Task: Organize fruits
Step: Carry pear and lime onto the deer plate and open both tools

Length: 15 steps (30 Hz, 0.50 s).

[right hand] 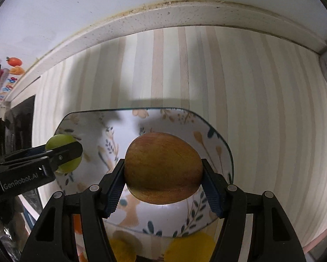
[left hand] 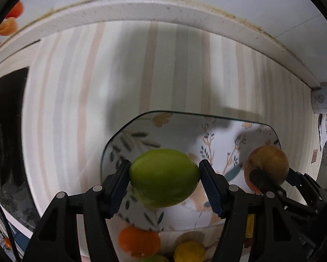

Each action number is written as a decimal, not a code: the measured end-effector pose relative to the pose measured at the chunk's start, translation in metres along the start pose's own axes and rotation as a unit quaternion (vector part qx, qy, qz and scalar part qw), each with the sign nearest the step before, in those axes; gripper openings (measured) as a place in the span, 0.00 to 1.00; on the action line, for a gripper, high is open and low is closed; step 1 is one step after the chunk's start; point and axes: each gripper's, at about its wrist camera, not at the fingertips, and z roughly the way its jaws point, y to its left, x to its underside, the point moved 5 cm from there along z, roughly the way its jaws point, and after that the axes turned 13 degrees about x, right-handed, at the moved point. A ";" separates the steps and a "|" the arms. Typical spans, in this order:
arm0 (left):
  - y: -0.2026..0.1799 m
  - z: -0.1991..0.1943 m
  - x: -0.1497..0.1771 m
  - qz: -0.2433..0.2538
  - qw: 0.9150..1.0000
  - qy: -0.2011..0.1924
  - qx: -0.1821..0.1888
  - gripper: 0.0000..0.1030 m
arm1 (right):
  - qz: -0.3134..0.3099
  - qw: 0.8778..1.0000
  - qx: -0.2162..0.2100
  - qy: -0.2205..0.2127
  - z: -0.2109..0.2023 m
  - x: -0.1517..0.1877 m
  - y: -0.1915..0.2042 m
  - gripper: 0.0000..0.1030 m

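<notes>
the green fruit (left hand: 164,178) hangs over the floral plate (left hand: 141,126) on the striped desk (left hand: 76,87), left gripper (left hand: 164,185) fingers (left hand: 119,187) clenched across its middle (firm, smooth, likely slippery), while the right gripper (right hand: 163,187) grasps a brown fruit (right hand: 163,168) likewise.

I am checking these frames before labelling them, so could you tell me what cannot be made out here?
- Left wrist view: the fruits at the bottom edge, such as the orange fruit, are cut off by the left claw and its green fruit.
- Right wrist view: the plate floor is hidden under the brown fruit in the right claw.
- Right wrist view: yellow fruit is blurred.
</notes>
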 end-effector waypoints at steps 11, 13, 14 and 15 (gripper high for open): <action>0.005 0.018 -0.012 -0.003 1.000 0.011 -0.017 0.60 | -0.019 1.000 0.014 0.017 0.007 -0.012 0.003 0.67; 0.006 0.017 -0.013 -0.005 1.000 0.007 -0.017 0.62 | -0.014 1.000 0.011 0.024 0.008 -0.014 0.006 0.67; 0.007 0.012 -0.016 -0.004 1.000 0.002 -0.019 0.65 | -0.012 1.000 0.007 0.028 0.008 -0.013 0.003 0.68; 0.007 0.009 -0.017 -0.003 1.000 -0.003 -0.019 0.75 | -0.010 0.999 0.002 0.032 0.008 -0.012 0.001 0.72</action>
